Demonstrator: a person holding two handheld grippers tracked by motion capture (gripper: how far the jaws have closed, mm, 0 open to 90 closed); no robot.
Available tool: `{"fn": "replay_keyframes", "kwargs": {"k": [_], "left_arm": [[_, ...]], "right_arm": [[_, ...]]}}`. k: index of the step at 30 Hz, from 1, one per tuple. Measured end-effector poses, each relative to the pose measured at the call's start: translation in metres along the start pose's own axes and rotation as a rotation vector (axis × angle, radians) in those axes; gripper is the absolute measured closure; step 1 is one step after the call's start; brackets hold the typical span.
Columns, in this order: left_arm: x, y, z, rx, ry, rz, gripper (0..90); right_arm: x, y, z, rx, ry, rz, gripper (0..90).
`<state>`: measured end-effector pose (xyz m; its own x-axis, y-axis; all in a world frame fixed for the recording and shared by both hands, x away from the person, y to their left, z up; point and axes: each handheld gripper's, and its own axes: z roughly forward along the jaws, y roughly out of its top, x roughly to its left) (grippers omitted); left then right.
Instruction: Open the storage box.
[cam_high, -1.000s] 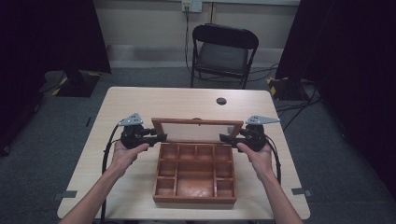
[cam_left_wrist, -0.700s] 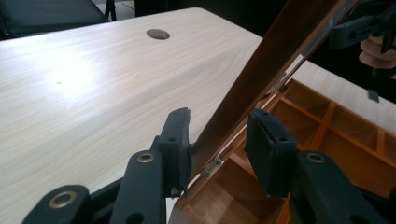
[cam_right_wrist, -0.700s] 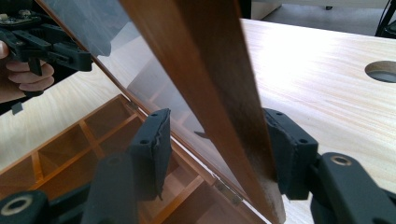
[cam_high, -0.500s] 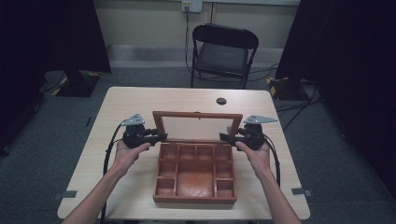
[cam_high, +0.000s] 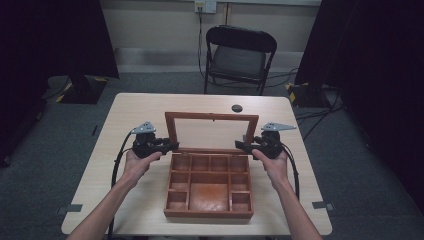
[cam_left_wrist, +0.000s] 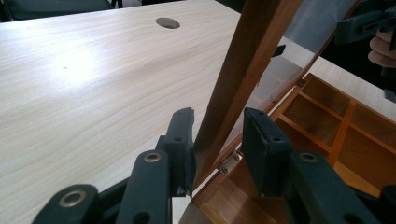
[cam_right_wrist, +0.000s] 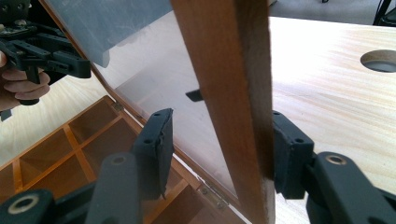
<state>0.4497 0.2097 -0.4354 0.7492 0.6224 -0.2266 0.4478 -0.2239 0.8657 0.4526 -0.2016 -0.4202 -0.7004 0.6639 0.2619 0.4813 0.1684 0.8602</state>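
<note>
High view notes from where I'm standing:
- The wooden box (cam_high: 209, 200) sits at 6 o'clock of the table (cam_high: 145, 107) middle. Its glass lid (cam_high: 212, 116) is hinged at the box's 12 o'clock edge and stands nearly upright.
- The left hand-held gripper (cam_high: 174, 146), at the lid's 9 o'clock, looks clamped on the side rail.
- The right hand-held gripper (cam_high: 239, 145), at 3 o'clock, only straddles its rail: one pad touching, the other off, so open.
- Looks like mid lid-opening. The next move probably needs both sides tipped evenly toward 12 o'clock so the hinges don't twist.

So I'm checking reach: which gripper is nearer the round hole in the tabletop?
Right. The right gripper sits just below-right of the hole; the left gripper is across the lid.
</note>
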Motion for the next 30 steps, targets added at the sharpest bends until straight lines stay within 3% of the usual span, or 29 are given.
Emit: {"fn": "replay_keyframes", "kwargs": {"k": [10, 30], "left_arm": [[0.0004, 0.0014, 0.0009, 0.012, 0.01, 0.013, 65.0], [0.0056, -0.0007, 0.0081, 0.011, 0.034, -0.002, 65.6]], "right_arm": [[-0.0029, -0.0046, 0.0022, 0.043, -0.021, 0.0, 45.6], [-0.009, -0.006, 0.0092, 0.027, -0.061, 0.003, 52.9]]}}
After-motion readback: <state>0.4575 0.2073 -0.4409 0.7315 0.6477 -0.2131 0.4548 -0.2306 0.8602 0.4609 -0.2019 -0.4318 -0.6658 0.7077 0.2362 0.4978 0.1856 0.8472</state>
